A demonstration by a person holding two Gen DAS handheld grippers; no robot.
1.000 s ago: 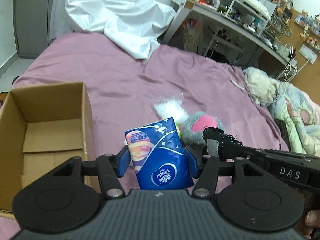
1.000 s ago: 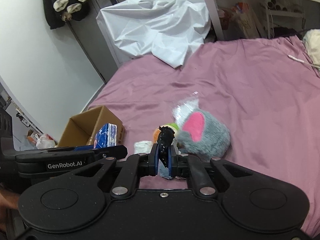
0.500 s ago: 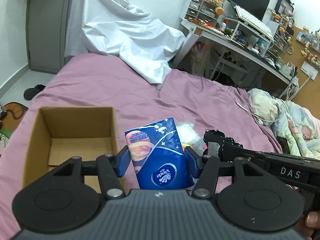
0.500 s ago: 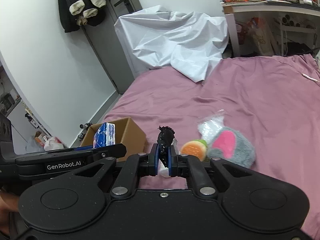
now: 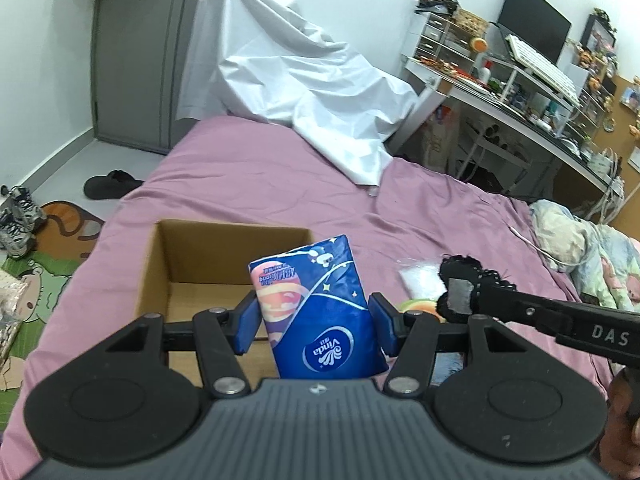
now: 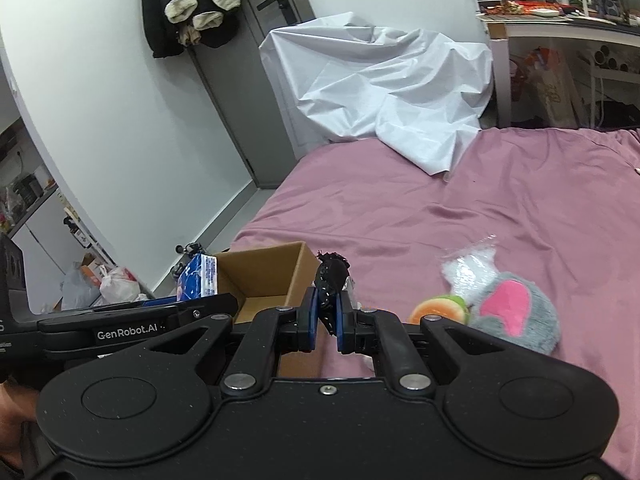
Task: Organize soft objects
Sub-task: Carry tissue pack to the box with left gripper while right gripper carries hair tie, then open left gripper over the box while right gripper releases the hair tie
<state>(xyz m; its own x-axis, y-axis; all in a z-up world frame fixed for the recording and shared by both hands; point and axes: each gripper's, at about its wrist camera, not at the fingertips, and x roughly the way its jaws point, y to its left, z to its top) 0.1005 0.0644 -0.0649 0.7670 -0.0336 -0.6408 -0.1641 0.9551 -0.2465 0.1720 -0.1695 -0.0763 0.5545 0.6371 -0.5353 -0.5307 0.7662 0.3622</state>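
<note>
My left gripper is shut on a blue Vinda tissue pack and holds it over the near right part of an open cardboard box on the purple bed. The pack and box also show in the right wrist view. My right gripper is shut on a small black lacy item, beside the box; it shows in the left wrist view too. A grey plush with a pink ear, a burger toy and a clear bag of white stuff lie on the bed.
A white sheet is heaped at the bed's far end. A cluttered desk runs along the right. A patterned blanket lies at the right edge. Shoes and a floor mat are left of the bed.
Both grippers have risen and shifted left toward the box, still holding their items. The tissue pack now sits over the box's near right part; the plush has dropped out of the left view.
</note>
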